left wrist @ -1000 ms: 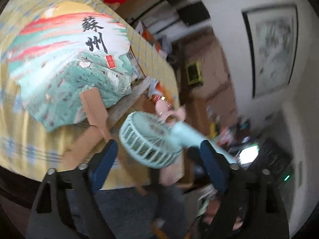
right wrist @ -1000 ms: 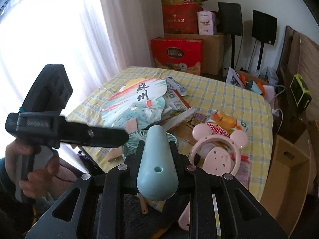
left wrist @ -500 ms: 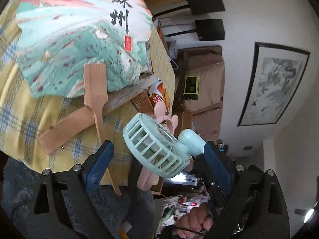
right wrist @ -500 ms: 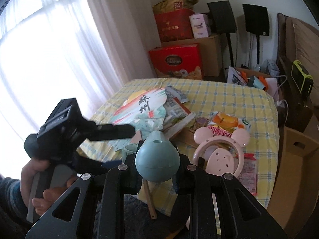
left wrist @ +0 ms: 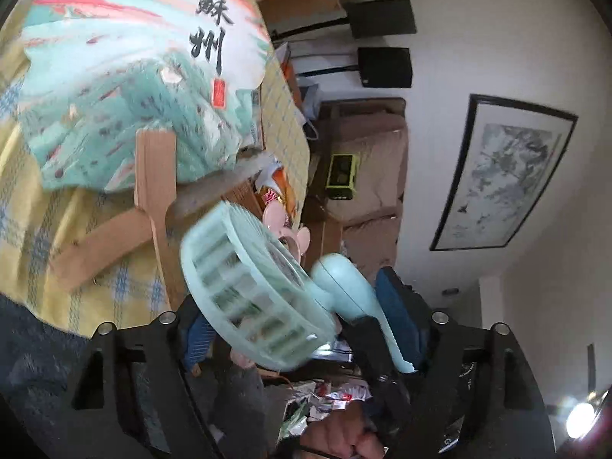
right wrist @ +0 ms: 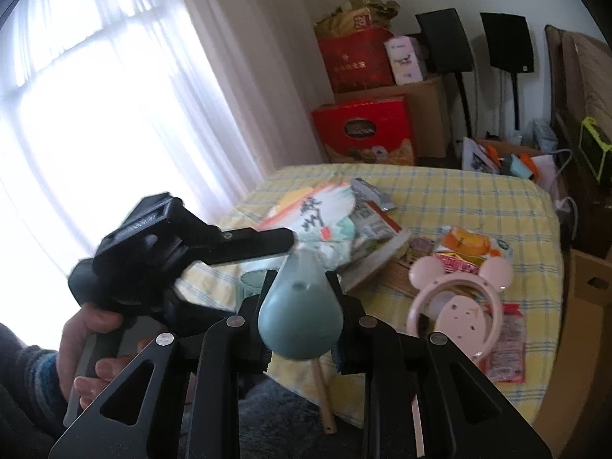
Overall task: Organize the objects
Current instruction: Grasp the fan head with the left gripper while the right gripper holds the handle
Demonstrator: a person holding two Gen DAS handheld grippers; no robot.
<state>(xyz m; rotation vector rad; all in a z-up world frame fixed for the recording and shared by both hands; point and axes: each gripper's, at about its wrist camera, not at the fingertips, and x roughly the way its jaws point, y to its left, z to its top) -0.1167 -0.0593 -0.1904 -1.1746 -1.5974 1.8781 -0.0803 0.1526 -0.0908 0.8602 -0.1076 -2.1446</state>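
Mint handheld fan (left wrist: 252,290) held tilted above the table edge

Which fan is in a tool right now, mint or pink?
The mint handheld fan: the right tool clamps its handle. The pink mouse-eared fan lies loose on the table.

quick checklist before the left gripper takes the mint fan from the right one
1. right gripper clamped on the mint fan handle: ok.
2. Fan head sits between the left gripper fingers: ok.
3. Left jaws have just been closing; pads pressing the head: cannot tell.
4. Fan clear of the painted hand fan and table: ok.
5. Free table space to set it down, past the pink fan: ok.
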